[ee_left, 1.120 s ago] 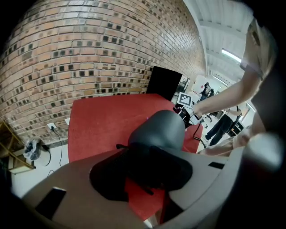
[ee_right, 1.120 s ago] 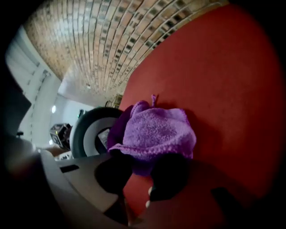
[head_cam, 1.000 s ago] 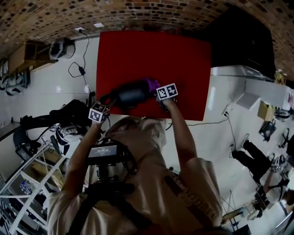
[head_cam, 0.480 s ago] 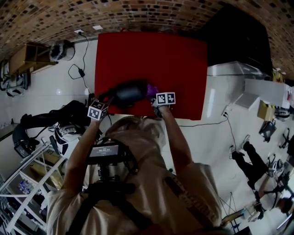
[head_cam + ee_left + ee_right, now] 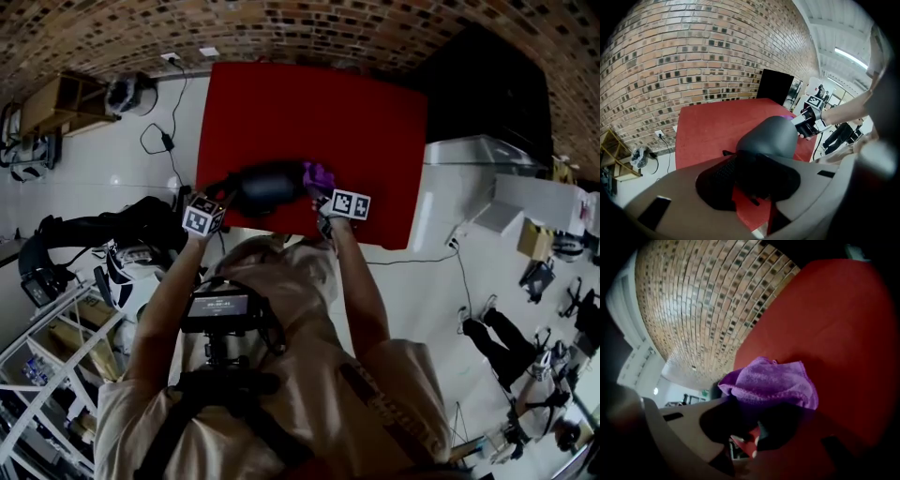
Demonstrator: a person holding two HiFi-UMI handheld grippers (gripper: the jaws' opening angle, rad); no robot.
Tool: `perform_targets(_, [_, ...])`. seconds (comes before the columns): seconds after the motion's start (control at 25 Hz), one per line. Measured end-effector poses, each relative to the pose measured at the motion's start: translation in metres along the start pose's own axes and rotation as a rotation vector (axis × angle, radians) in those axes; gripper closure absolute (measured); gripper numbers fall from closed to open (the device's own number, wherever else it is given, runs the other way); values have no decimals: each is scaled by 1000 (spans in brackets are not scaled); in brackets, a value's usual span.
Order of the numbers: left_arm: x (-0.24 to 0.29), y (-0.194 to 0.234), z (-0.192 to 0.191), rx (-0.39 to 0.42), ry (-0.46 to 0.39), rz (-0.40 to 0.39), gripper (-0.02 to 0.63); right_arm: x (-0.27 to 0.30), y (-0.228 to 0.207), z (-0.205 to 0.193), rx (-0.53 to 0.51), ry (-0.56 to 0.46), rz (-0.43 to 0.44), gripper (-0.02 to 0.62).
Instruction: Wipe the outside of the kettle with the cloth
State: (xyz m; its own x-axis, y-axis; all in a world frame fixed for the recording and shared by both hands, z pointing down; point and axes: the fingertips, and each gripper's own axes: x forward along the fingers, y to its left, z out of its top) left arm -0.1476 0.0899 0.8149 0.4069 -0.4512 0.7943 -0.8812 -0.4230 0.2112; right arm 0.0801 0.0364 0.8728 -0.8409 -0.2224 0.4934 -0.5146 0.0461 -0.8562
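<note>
Kettle (image 5: 267,186): one, dark, at the near edge of the one red worktop (image 5: 319,112). Of two hand-held grippers, the left (image 5: 225,194) has just closed its jaws and grips the kettle. The right (image 5: 325,190) has rolled since a second ago and pinches the one purple cloth (image 5: 319,174) at the kettle's right end.

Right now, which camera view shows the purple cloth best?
The right gripper view: the cloth fills the middle, bunched, pinched in the right gripper. The head view shows only a small purple patch beside the kettle. The left gripper view shows just a purple sliver behind the kettle.
</note>
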Motion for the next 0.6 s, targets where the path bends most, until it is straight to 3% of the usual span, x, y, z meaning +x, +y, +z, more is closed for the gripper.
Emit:
perform_targets(0.08, [-2,-3,4,-2,-10,-5,483,7,20,12,4,-50,91,494])
perform_targets(0.16, [-3,-7,10,-1,-15,-8,483,22,26,12,1,-28,112,494])
perform_targets(0.36, [-1,0,8,2,-27,0,485,44,-15,-8,-76,154,-56,492])
perform_targets(0.48, [5,7,-1,13,-11,8,485,35,-15,-12,-132,218,-70,492])
perform_targets(0.6, [1,2,13,-24,-39,-9,485,21,-14,-8,-94,168,-54,492])
